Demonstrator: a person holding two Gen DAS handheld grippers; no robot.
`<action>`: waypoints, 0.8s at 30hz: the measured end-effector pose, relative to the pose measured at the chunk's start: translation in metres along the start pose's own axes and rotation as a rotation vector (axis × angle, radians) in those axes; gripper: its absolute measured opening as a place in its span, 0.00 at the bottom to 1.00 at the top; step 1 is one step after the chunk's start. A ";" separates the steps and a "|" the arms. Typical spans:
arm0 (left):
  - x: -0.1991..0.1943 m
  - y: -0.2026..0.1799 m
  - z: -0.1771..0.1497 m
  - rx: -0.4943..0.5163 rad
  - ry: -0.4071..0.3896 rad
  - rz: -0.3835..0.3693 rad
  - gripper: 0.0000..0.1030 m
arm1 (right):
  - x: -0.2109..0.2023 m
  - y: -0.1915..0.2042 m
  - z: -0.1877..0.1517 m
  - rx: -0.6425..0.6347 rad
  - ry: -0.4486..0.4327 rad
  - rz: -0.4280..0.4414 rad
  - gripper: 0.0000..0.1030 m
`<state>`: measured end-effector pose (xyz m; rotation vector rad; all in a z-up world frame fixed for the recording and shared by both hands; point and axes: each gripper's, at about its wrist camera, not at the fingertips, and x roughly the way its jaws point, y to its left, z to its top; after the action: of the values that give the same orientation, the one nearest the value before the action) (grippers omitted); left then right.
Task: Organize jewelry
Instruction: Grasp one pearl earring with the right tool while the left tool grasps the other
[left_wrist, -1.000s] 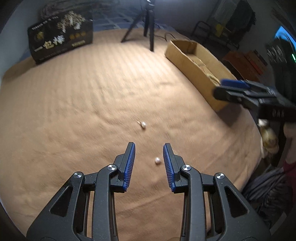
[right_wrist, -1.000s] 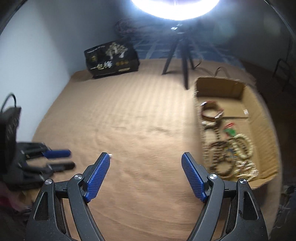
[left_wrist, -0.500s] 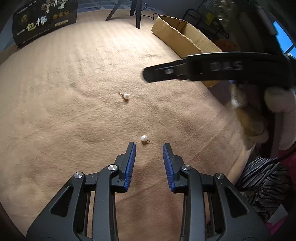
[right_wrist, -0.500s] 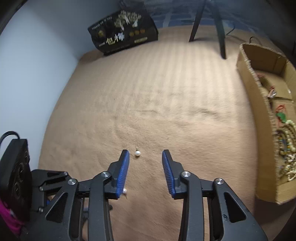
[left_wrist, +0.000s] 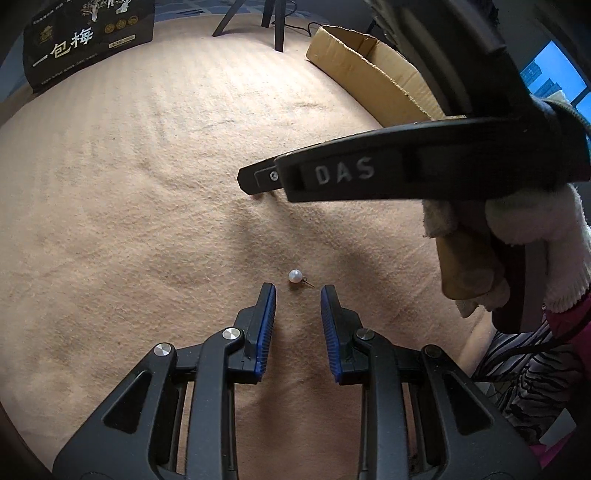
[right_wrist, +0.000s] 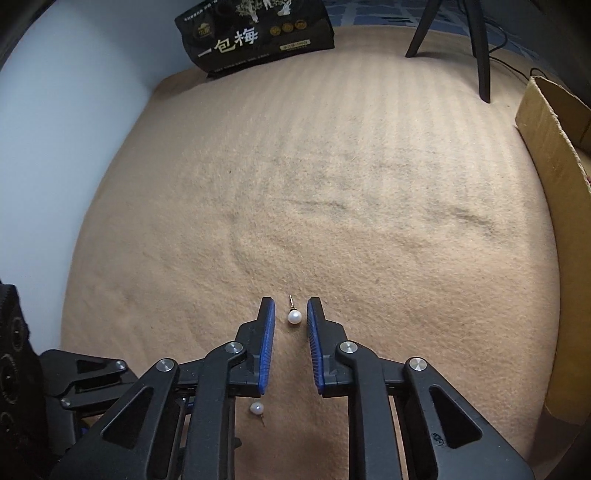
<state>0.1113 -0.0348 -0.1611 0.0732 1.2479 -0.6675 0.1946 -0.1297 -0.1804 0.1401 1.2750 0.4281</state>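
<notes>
Two white pearl stud earrings lie on the tan cloth. In the left wrist view one pearl earring (left_wrist: 295, 276) lies just past my open left gripper (left_wrist: 298, 290), between its fingertips. In the right wrist view the other pearl earring (right_wrist: 294, 316) lies between the fingers of my open right gripper (right_wrist: 290, 304), its pin pointing away. The first earring shows again lower down in the right wrist view (right_wrist: 256, 408), under the right gripper. The right gripper's side (left_wrist: 369, 173) crosses the left wrist view above the cloth.
A cardboard box (left_wrist: 373, 74) stands on the right, its wall also in the right wrist view (right_wrist: 554, 177). A black printed bag (right_wrist: 255, 33) stands at the back left. Tripod legs (right_wrist: 480, 44) stand at the back. The cloth edge drops off at the right.
Both grippers have come down close over the earrings. The right gripper has narrowed from wide open to a small gap around its pearl and now crosses the left wrist view.
</notes>
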 end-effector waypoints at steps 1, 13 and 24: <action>0.000 0.000 0.000 0.000 0.002 0.001 0.24 | 0.002 0.001 0.001 -0.005 0.003 -0.008 0.15; 0.017 -0.017 0.007 0.043 0.012 0.027 0.24 | 0.028 0.021 0.001 -0.029 0.007 -0.054 0.07; 0.034 -0.024 0.012 0.061 0.026 0.055 0.17 | 0.027 -0.001 0.004 -0.005 0.000 -0.036 0.07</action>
<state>0.1152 -0.0735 -0.1798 0.1661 1.2467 -0.6590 0.2044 -0.1193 -0.2033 0.1121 1.2750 0.4002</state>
